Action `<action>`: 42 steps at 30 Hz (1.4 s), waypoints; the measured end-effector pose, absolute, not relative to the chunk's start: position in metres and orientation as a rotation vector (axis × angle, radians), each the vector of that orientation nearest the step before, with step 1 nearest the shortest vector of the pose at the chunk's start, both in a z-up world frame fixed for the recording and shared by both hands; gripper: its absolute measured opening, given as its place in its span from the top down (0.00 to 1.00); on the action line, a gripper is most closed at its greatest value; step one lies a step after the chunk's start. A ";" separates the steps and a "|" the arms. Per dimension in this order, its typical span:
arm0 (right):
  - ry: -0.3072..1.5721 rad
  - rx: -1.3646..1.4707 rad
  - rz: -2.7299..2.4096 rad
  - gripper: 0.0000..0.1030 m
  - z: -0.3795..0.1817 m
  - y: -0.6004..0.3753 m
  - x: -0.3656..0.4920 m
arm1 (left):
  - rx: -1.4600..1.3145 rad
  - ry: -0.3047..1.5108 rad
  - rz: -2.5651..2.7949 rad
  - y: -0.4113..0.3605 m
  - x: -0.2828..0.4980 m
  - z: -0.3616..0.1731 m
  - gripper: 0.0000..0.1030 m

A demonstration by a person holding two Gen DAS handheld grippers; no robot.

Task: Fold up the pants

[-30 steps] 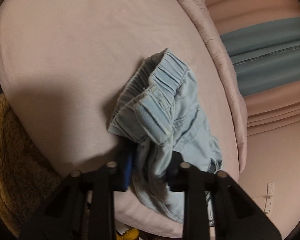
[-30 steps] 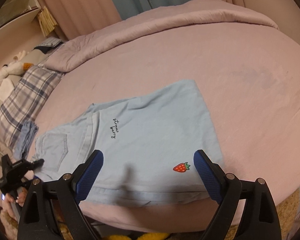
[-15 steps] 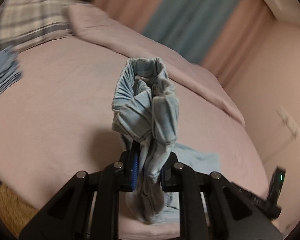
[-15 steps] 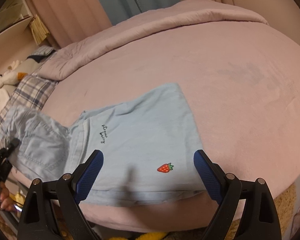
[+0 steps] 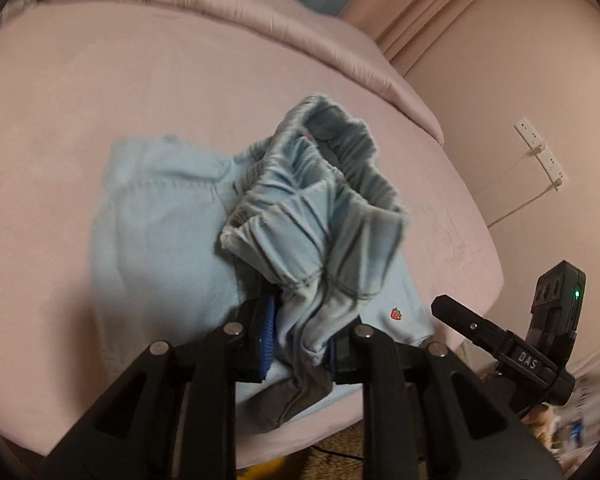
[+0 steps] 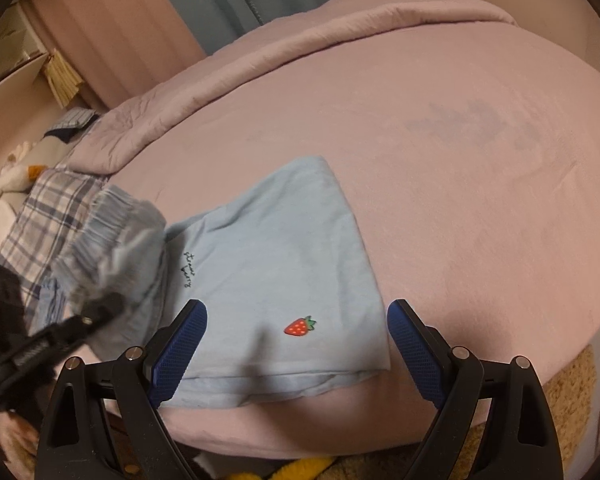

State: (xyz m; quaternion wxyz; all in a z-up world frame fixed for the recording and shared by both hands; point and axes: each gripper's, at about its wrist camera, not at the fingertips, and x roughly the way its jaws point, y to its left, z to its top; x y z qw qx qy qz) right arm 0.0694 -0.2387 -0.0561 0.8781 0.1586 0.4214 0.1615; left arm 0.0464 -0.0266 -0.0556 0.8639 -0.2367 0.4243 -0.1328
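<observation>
Light blue pants [image 6: 276, 248] with a red strawberry patch [image 6: 300, 326] lie flat on the pink bed [image 6: 460, 160], near its front edge. My left gripper [image 5: 300, 344] holds their gathered elastic waistband [image 5: 324, 200] bunched between its blue pads, lifted and doubled back over the flat legs [image 5: 160, 216]. Its jaws are opening, with the cloth still filling the gap. In the right wrist view the lifted waistband [image 6: 116, 248] is blurred at the left. My right gripper [image 6: 296, 352] stands open just above the pants' near edge, the strawberry between its fingers, touching nothing.
A rolled pink duvet [image 6: 340, 28] runs along the bed's far side. A plaid pillow [image 6: 52, 208] and a white plush toy [image 6: 12, 176] lie at the left. A brown rug [image 6: 572, 376] shows below the bed's front edge. A wall socket [image 5: 540, 152] is at the right.
My left gripper has rolled and carried the waistband up off the bed's left side and over the flat legs. The right gripper has hardly shifted.
</observation>
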 end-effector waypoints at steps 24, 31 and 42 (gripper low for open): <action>1.023 0.345 0.611 0.04 -0.061 -0.169 0.123 | -0.615 0.904 -0.014 0.063 -0.009 -0.046 0.19; 1.012 0.204 0.570 0.49 -0.067 -0.139 0.113 | -0.642 0.899 0.025 0.080 -0.012 -0.047 0.19; 0.859 0.082 0.546 0.67 -0.026 -0.137 0.093 | -0.635 0.882 0.013 0.083 0.003 -0.043 0.19</action>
